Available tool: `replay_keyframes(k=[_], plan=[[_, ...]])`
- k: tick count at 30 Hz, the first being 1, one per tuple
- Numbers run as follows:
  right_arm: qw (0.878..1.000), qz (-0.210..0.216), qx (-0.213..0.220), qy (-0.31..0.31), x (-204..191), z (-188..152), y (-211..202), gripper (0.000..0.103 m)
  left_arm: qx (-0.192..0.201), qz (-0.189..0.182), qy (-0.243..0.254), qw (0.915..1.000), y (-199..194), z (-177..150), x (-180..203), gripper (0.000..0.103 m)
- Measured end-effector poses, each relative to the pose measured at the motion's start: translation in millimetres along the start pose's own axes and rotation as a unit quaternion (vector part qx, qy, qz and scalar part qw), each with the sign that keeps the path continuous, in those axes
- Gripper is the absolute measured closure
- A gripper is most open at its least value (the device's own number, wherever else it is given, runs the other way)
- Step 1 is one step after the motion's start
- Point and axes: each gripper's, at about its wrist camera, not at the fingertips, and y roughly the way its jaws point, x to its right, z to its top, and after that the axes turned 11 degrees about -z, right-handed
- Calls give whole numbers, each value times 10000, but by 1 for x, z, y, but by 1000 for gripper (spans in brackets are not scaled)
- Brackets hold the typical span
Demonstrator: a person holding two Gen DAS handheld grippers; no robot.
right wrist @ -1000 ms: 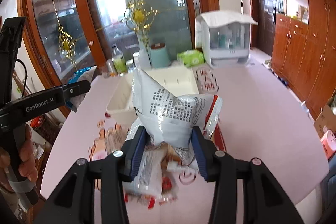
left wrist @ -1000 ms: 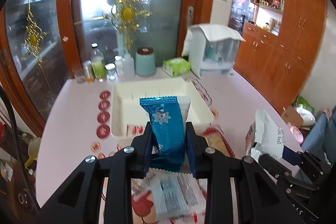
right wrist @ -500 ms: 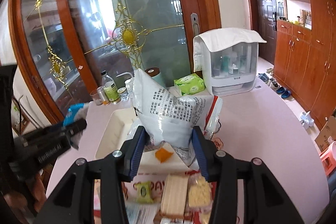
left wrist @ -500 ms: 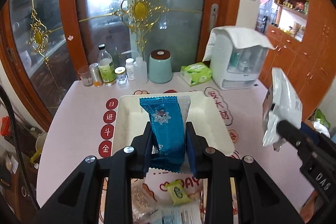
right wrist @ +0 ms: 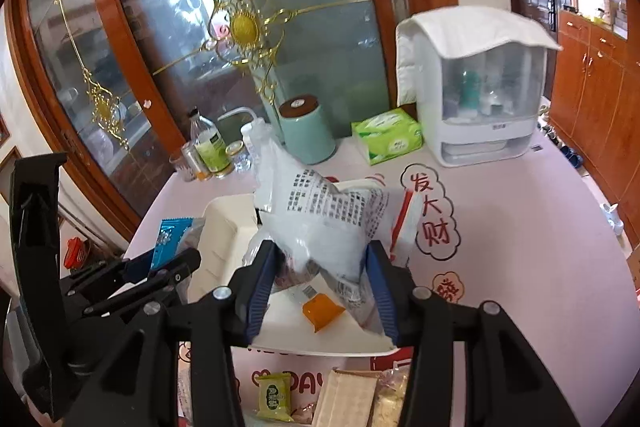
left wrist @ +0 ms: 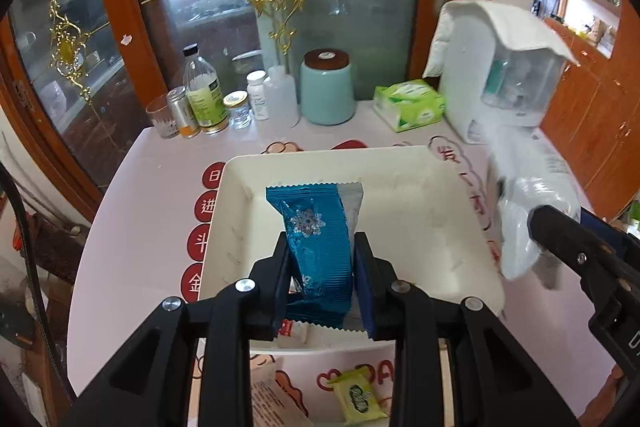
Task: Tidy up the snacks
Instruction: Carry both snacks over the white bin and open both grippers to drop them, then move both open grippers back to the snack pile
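Note:
My left gripper is shut on a blue snack packet with a snowflake print, held over the near part of the cream tray. My right gripper is shut on a white snack bag with black print, held over the same tray. The bag also shows at the right in the left wrist view. An orange packet lies in the tray. A green candy, a beige wafer pack and other snacks lie on the table in front of the tray.
Along the table's far edge stand bottles and jars, a teal canister, a green tissue box and a white covered dispenser. A glass door is behind. Wooden cabinets stand on the right.
Both grippers have moved forward and down over the tray with their snacks still held. The tray looks larger and closer in both views.

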Motion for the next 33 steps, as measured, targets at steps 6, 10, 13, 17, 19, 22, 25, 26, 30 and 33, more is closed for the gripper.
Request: replay_keyframes(k=[6,10,13,17,19,22,25,26,30,33], plan=[[9993,-12,-326,-176,-12,2,33,56,-120,172,39,9998,19,3,-11,73],[9967,80,-630,-506,-29,-1,55,56,-76,438,147,9989,24,5,-19,18],[9948,166,-887,-480,-33,-4,67,55,-45,685,123,9976,24,5,-28,9],[9953,237,-891,-310,-31,-6,60,48,-72,545,-9,9985,14,1,-42,9],[9958,259,-833,-280,-31,-5,51,45,-82,535,1,9985,8,-3,-46,9],[9964,233,-760,-300,-30,-6,36,45,-51,465,44,9989,-4,-9,-47,9],[9972,191,-657,-288,-27,-8,16,45,-8,304,164,9994,-23,-16,-44,9],[9974,182,-635,-272,-26,-10,8,45,37,262,209,9994,-31,-18,-43,9],[9980,85,-587,-239,-19,-20,-22,45,162,139,290,9994,-61,-27,-42,9],[9983,-58,-531,-238,-13,-29,-45,45,244,21,305,9992,-85,-33,-44,9]])
